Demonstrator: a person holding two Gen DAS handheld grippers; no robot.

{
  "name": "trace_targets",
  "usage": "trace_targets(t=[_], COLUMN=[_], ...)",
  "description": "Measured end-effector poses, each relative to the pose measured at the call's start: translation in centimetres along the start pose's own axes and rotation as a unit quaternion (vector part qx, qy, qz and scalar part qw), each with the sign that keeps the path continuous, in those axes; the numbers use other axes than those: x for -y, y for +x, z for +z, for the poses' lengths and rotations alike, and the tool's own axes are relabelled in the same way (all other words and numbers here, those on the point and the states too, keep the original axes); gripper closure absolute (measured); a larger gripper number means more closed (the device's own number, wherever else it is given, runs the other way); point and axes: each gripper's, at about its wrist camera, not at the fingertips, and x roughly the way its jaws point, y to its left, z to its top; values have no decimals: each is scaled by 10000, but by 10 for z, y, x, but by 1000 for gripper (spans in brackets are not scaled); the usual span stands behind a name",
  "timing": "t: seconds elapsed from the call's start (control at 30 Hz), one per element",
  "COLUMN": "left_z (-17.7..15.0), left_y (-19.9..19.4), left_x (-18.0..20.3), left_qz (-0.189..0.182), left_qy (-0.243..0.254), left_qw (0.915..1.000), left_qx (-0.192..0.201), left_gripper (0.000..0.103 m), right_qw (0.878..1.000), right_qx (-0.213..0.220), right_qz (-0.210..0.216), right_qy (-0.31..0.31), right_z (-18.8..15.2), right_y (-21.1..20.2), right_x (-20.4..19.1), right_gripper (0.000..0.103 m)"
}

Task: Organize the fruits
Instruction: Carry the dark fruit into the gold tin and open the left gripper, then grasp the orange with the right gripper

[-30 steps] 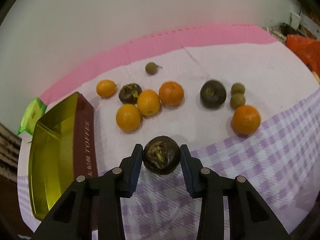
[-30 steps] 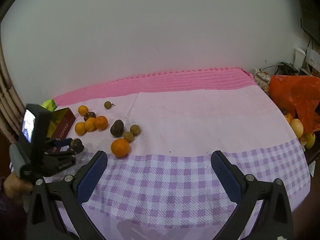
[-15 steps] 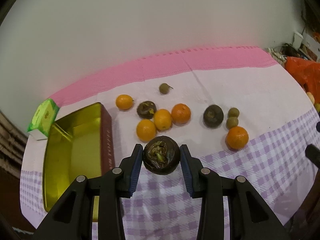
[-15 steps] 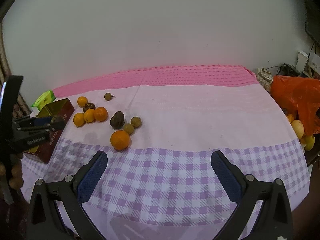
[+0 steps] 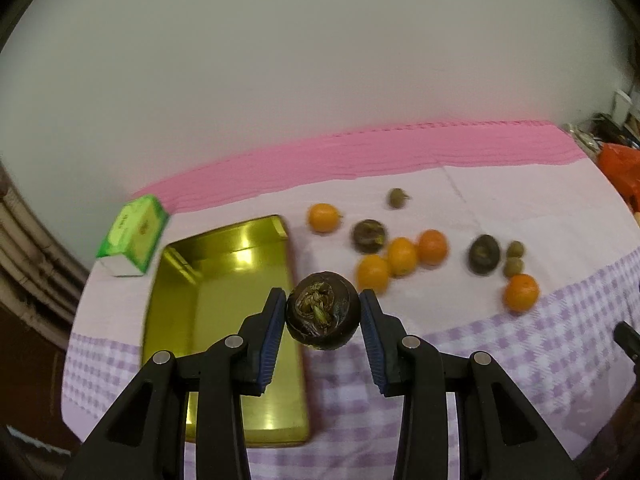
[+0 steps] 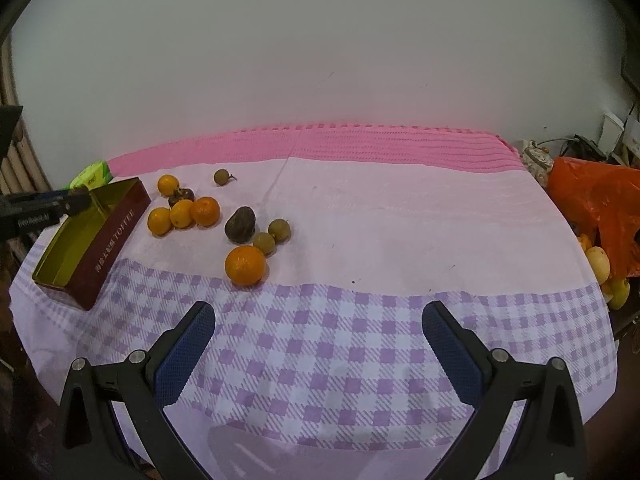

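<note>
My left gripper (image 5: 322,316) is shut on a dark brown round fruit (image 5: 322,315) and holds it in the air above the right rim of the open gold-lined toffee tin (image 5: 224,276). The tin also shows in the right wrist view (image 6: 100,240), with the left gripper (image 6: 76,200) over its far end. Several oranges (image 6: 182,212), another dark fruit (image 6: 240,224) and small green-brown fruits (image 6: 264,242) lie on the cloth right of the tin. My right gripper (image 6: 318,344) is open and empty above the checked cloth near the front edge.
A green carton (image 5: 134,234) lies behind the tin. An orange plastic bag (image 6: 596,208) with yellow fruits (image 6: 598,266) sits at the table's right edge. A wall stands behind the pink cloth strip (image 6: 320,148).
My left gripper has risen and swung left with the dark fruit, from in front of the fruit pile to over the tin. My right gripper has barely moved.
</note>
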Motion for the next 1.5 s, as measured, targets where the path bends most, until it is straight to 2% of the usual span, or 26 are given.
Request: trace_targets(t=[0.2, 0.4, 0.6, 0.87, 1.03, 1.2, 1.27, 1.43, 1.5], left_z=[0, -5, -12, -17, -18, -16, -15, -15, -18], left_y=[20, 54, 82, 100, 102, 94, 84, 46, 30], left_x=[-58, -108, -121, -128, -126, -123, -122, -117, -116], left_qz=[414, 647, 725, 773, 803, 809, 797, 575, 425], left_qy=[-339, -754, -784, -853, -806, -766, -781, -1031, -1180], left_qw=[9984, 9934, 9907, 9877, 9885, 9902, 9910, 9920, 9915], left_qx=[-158, -576, -845, -1055, -997, -846, -736, -457, -355], left_gripper=[64, 64, 64, 64, 63, 43, 42, 40, 34], right_qw=[9998, 9988, 9970, 9957, 9948, 9941, 9941, 9931, 9928], right_qx=[-79, -272, -401, -414, -532, -632, -638, -729, -762], right_qz=[142, 408, 659, 790, 821, 850, 839, 845, 850], right_qy=[-93, -57, 79, -242, -291, -239, -253, -359, -358], right_z=[-3, -4, 5, 23, 25, 24, 25, 26, 26], right_y=[6, 17, 28, 44, 64, 79, 81, 93, 96], right_x=[-7, -13, -15, -33, -40, -41, -41, -46, -46], right_gripper=[0, 0, 0, 0, 3, 9, 10, 26, 28])
